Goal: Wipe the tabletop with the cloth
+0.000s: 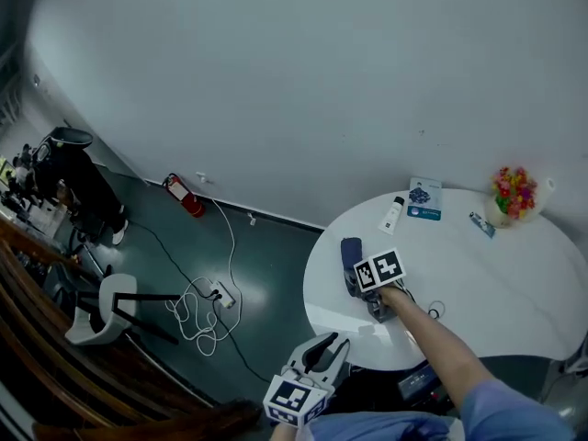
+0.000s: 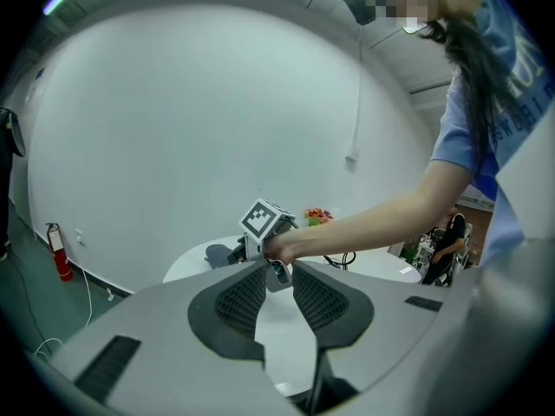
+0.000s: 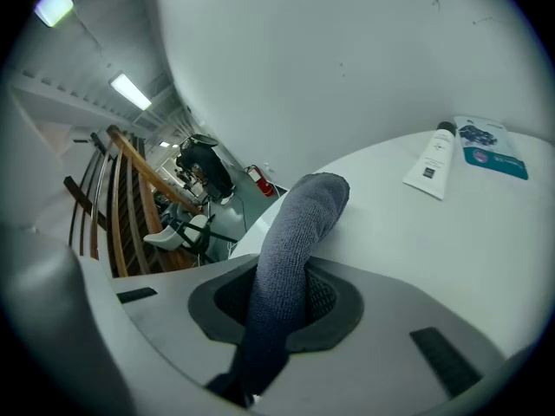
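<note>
White tabletop (image 1: 496, 274), probably mostly unwiped: cloth (image 3: 295, 241) is clamped in right gripper (image 3: 282, 297), trailing ahead; left gripper (image 2: 279, 271) is held jaws apart, empty.

Right gripper (image 3: 283, 282) clamps the cloth (image 3: 305, 217); left gripper (image 2: 277, 274) hangs low, jaws apart.

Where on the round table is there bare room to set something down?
Bare: the wide middle of the table, between the flowers and the right gripper. Crowded: the far rim, with tube, blue packet and flowers; the cloth takes the left edge.
</note>
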Demonstrator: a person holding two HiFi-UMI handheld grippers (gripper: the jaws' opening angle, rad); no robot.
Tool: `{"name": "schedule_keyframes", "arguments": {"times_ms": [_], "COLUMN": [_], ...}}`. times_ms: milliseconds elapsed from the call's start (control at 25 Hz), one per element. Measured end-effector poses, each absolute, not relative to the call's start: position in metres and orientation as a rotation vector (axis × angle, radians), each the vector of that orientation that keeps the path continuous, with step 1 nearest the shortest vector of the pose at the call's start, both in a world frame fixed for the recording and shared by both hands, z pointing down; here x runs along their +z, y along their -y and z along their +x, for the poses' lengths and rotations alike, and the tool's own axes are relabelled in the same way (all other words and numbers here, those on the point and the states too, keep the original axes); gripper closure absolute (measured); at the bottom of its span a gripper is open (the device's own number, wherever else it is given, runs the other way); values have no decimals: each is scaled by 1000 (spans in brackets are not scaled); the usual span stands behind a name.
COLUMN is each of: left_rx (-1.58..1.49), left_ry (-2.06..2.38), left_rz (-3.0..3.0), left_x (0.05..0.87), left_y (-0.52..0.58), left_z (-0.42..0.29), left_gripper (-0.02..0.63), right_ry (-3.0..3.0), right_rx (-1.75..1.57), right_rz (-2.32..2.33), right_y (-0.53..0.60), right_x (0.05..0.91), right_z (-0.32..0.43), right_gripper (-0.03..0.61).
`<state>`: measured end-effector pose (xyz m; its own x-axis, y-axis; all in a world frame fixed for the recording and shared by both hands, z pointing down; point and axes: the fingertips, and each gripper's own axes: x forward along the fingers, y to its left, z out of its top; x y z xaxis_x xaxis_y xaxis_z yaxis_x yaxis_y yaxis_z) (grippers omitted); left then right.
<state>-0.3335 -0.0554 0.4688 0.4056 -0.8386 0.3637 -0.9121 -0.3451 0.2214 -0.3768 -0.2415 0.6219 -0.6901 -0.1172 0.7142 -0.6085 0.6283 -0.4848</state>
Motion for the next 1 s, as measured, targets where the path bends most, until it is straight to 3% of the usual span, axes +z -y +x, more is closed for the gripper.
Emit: {"name": "schedule_keyframes", "arguments": {"times_ms": [560, 1000], "left_rx": [284, 320], "left_ry": [1306, 1116], "left_rz": [2461, 2514], "left_x": [455, 464], "left_y": [123, 174], "left_z": [-240, -56], "left_gripper": [522, 522], "right_ry": [2119, 2062], "right_rx": [1037, 1055], "right_rz": [830, 947], "right_y": [304, 343], "right_x": [626, 634], "right_z": [-197, 20], "right_gripper": [512, 512]}}
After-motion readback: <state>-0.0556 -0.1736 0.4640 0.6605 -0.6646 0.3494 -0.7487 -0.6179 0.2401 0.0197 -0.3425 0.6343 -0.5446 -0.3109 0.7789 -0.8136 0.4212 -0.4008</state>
